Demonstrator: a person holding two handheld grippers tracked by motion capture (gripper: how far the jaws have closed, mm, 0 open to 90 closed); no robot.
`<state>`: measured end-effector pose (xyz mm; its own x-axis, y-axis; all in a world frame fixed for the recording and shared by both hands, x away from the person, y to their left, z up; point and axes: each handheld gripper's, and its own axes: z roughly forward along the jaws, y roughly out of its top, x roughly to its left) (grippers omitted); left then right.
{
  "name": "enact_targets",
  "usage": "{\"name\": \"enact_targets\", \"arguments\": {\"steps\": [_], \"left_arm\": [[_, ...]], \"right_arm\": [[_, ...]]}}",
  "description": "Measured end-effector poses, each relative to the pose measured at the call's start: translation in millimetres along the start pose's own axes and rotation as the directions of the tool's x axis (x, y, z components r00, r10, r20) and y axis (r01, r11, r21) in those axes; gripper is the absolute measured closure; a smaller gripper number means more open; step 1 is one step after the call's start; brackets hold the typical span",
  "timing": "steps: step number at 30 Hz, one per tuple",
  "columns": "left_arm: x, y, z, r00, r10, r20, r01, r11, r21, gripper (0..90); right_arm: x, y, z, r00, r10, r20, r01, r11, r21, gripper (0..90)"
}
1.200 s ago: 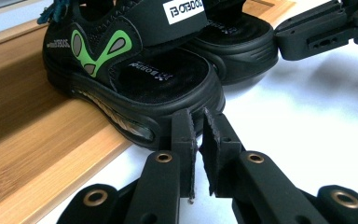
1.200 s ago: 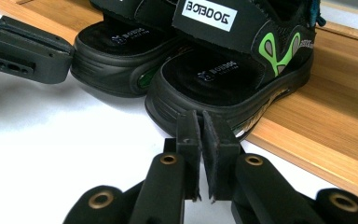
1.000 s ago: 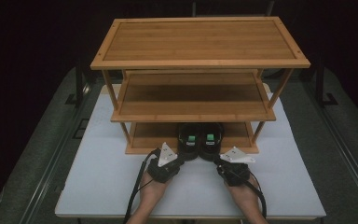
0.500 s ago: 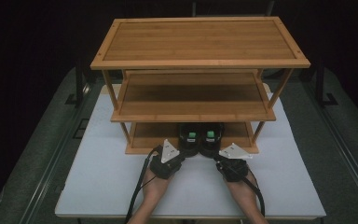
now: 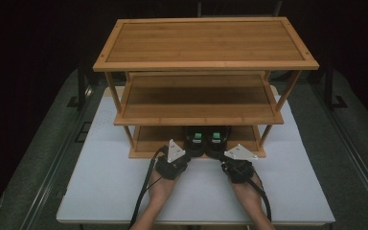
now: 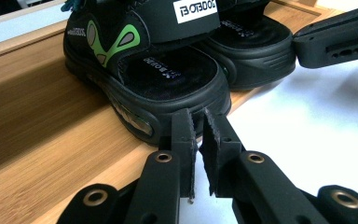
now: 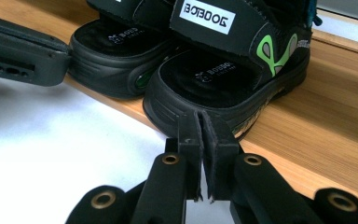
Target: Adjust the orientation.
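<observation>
A pair of black sandals with green trim stands on the bottom shelf of a bamboo rack (image 5: 143, 154), toes over its front edge. My left gripper (image 5: 187, 153) is shut and empty, its tips (image 6: 199, 122) right at the toe of the left sandal (image 6: 168, 70); whether they touch I cannot tell. My right gripper (image 5: 224, 156) is likewise shut with nothing in it, tips (image 7: 199, 122) at the toe of the right sandal (image 7: 223, 79). The left gripper view has the other sandal (image 6: 256, 51) and the right gripper's jaw (image 6: 340, 37) at the upper right.
The three-tier rack stands on a white board (image 5: 100, 187) on a grey table; its middle shelf (image 5: 196, 103) and top shelf (image 5: 206, 43) are bare. A person's hands hold the grippers from the near edge. The surroundings are dark.
</observation>
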<state>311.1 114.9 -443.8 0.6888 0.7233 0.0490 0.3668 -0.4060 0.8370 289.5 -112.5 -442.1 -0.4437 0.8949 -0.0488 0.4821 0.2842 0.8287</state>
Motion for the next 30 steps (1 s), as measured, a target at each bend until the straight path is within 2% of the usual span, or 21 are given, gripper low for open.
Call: {"name": "enact_targets", "arguments": {"steps": [7,18,30], "left_arm": [[-0.2,1.0,4.7,0.9998,-0.020,0.004,0.020,0.9998,-0.007,82.7],[1.3,4.8,11.9,0.9999,-0.011,0.002,0.011,0.9999,-0.003,82.7],[3.0,3.8,15.1,0.9999,-0.014,0.008,0.014,0.9999,-0.002,80.9]], "right_arm": [[-3.1,1.4,3.3,0.9998,0.009,0.016,-0.010,1.0000,0.001,85.6],[-7.9,2.7,8.4,0.9995,0.015,0.029,-0.015,0.9999,0.001,85.5],[-11.3,2.8,9.4,0.9996,0.021,0.019,-0.021,0.9998,0.001,84.5]]}}
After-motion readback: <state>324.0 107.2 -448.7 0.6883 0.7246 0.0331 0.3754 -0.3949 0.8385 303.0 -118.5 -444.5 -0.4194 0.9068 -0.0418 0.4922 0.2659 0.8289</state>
